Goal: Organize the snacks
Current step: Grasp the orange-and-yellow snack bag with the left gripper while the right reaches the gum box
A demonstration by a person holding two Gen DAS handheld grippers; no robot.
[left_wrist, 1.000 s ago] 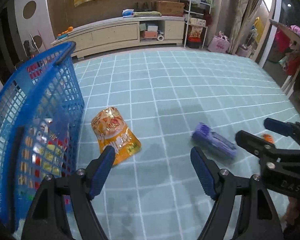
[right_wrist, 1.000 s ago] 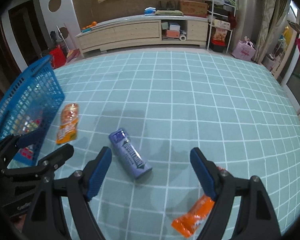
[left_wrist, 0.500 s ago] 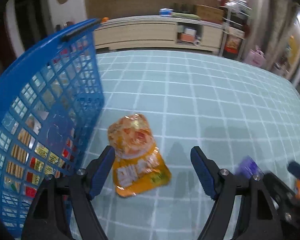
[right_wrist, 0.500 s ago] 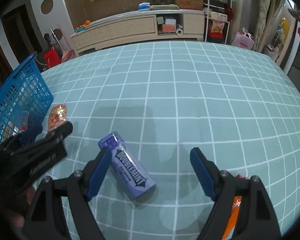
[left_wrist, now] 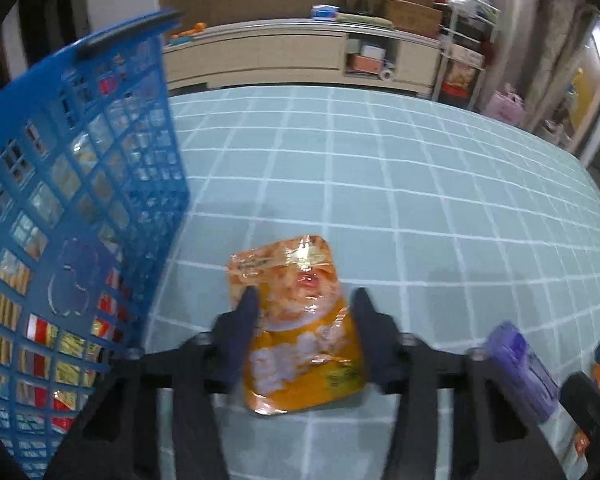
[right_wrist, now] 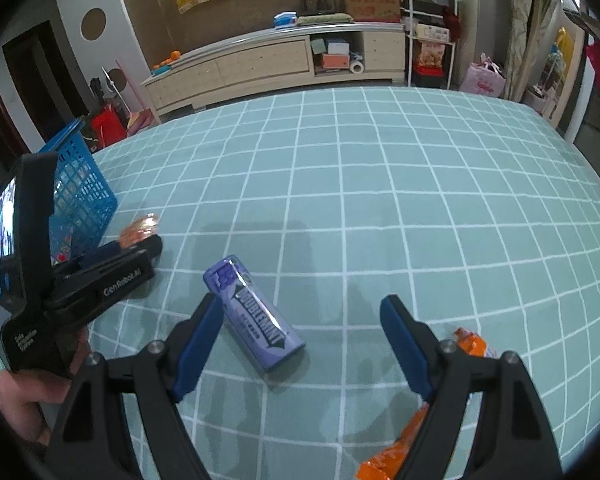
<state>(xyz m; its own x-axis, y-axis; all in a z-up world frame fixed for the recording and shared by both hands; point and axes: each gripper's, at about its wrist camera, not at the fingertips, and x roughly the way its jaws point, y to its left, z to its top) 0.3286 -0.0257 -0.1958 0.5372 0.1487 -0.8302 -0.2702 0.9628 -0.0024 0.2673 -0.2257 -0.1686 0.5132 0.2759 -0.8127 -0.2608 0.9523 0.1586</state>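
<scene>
The blue mesh basket [left_wrist: 80,208] stood at the left edge of the green gridded mat [left_wrist: 420,184], its lattice wall rising tall in the left wrist view, and through the holes showed packets in red, yellow and silver, too blurred to name. The orange snack pouch [left_wrist: 300,328] lay flat on the mat just beside the basket's near corner, a glossy crinkled bag, paler and printed with a food picture at its far end, deeper yellow toward the near end. The left gripper [left_wrist: 302,328] had its two blue-padded fingers [left_wrist: 240,332] set on either side of the pouch, pressing its edges; half a second before, those fingers had been spread wide with the pouch lying loose between them, so they had narrowed onto it, though whether the bag was firmly pinched I could not tell through the blur. The purple gum pack [right_wrist: 256,316], a long box with pale lettering, lay slantwise on the mat well apart from the basket and toward the mat's near edge. The right gripper [right_wrist: 302,340] hovered with its fingers wide apart and nothing between them but mat, the gum pack just inside its left finger, much as it had been half a second earlier. An orange wrapper [right_wrist: 400,444] lay at the near edge of the mat, partly hidden behind the right finger.
</scene>
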